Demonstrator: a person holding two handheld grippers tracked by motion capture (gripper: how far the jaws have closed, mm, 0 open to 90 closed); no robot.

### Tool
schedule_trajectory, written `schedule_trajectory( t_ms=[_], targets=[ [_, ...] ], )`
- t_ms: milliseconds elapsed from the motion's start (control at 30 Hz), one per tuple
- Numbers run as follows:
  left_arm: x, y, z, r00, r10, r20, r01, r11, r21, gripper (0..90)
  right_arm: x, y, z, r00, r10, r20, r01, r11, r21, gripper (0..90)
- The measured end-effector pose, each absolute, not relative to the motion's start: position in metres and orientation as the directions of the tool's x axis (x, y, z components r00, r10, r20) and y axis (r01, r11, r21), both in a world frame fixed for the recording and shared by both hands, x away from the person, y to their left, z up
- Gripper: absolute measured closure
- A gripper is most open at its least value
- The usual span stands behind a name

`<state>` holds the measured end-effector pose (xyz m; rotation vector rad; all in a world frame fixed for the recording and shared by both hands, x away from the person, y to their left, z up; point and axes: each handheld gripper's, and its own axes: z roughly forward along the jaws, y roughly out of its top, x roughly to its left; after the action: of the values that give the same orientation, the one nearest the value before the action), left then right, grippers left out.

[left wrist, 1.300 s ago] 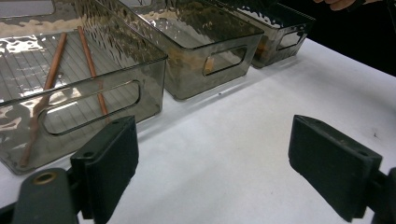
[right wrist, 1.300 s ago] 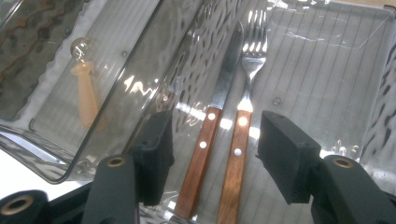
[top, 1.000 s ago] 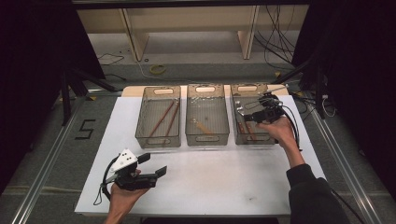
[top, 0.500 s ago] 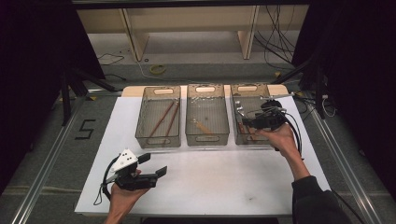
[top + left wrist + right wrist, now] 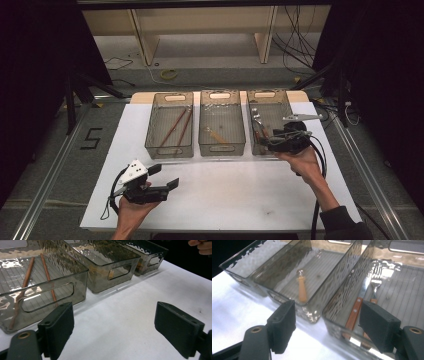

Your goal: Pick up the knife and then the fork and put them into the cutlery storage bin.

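Now both grippers are empty, with jaws wide apart.
On the white counter [image 5: 240,195] the left gripper [image 5: 162,177] rests low near the front; the right gripper [image 5: 265,137] hovers at the right bin [image 5: 287,107], where a fork [image 5: 375,282] and knife [image 5: 358,307] lie.

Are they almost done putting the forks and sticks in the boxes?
Looks nearly done. Chopsticks lie in the left bin, a wooden-handled piece in the middle bin, and a fork in the right bin. Both the left claw and right claw are open, holding nothing.
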<state>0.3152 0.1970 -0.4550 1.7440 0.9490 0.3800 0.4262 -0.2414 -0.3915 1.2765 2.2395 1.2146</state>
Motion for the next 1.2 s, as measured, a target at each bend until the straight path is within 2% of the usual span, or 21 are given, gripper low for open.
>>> schedule_trajectory(
  t_ms=[500,1200],
  targets=[
    [0.315,0.196,-0.456,0.636,0.746,-0.195,0.416,-0.119,0.901,15.5,0.381,-0.254,-0.415,-0.602,0.778,0.180,0.529,0.220,0.820,25.2],
    [0.315,0.195,-0.456,0.650,0.734,-0.196,0.415,-0.127,0.901,15.5,0.338,-0.261,-0.430,-0.650,0.742,0.160,0.443,0.200,0.874,25.4]
  ],
)
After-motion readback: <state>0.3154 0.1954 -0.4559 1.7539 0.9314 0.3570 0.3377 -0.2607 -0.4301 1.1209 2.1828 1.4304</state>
